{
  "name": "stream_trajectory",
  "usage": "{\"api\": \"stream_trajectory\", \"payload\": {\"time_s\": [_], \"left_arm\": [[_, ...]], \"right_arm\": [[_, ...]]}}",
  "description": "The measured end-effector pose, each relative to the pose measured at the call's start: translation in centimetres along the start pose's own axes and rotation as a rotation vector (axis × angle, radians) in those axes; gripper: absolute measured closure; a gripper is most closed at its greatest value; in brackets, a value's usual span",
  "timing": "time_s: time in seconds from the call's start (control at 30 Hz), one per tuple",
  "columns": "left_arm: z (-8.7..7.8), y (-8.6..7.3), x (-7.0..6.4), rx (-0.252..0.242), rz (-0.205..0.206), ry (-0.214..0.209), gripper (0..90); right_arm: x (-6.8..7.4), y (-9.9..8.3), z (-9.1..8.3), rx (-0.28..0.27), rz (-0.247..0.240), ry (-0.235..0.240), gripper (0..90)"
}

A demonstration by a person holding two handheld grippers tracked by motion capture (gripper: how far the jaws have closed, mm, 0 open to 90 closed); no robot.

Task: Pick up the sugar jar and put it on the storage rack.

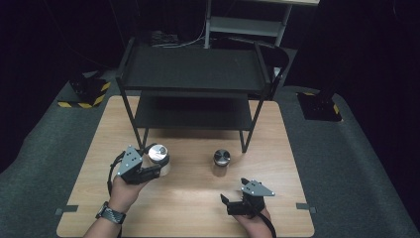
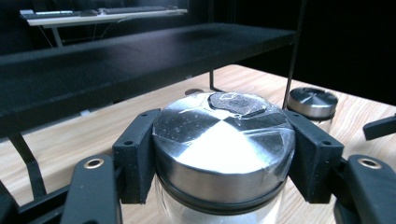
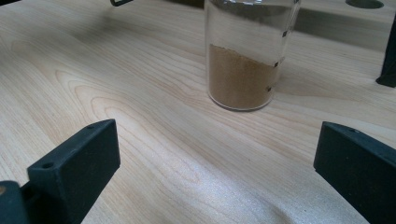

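Note:
A glass jar with a silver lid (image 1: 158,152) stands on the wooden table (image 1: 188,203) at the left, just in front of the black shelf rack. My left gripper (image 1: 153,169) is shut on it; in the left gripper view its two black pads (image 2: 137,158) press the sides of the lid (image 2: 224,140). A second jar (image 1: 222,159), holding brown powder (image 3: 243,77), stands to the right. My right gripper (image 1: 233,191) sits open on the near side of it, jaws wide apart (image 3: 215,163) with nothing between them.
The black two-tier shelf rack (image 1: 193,69) stands at the back of the table, its front legs (image 1: 245,139) close to both jars. The second jar (image 2: 312,100) also appears beyond the left gripper. Dark floor surrounds the table.

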State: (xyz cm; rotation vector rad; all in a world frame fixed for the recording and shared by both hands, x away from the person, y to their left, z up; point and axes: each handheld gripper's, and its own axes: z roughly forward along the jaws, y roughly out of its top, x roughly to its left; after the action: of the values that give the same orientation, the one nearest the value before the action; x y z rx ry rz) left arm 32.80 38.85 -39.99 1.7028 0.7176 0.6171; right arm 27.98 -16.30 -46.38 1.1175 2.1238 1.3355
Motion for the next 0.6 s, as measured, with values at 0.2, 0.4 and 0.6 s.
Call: {"api": "stream_trajectory", "payload": {"time_s": [0.2, 0.4, 0.6], "left_arm": [[-0.9, 1.6, -0.2, -0.011, 0.000, -0.004, 34.4], [-1.3, 2.6, -0.2, -0.032, -0.004, -0.010, 34.5], [-1.5, 3.9, -0.1, -0.042, -0.001, -0.011, 34.4]], "right_arm": [[0.1, 0.3, 0.0, 0.025, 0.004, -0.005, 0.1], [0.1, 0.5, 0.0, 0.042, 0.008, -0.010, 0.1], [-0.1, 0.6, 0.0, 0.044, 0.010, 0.005, 0.2]]}}
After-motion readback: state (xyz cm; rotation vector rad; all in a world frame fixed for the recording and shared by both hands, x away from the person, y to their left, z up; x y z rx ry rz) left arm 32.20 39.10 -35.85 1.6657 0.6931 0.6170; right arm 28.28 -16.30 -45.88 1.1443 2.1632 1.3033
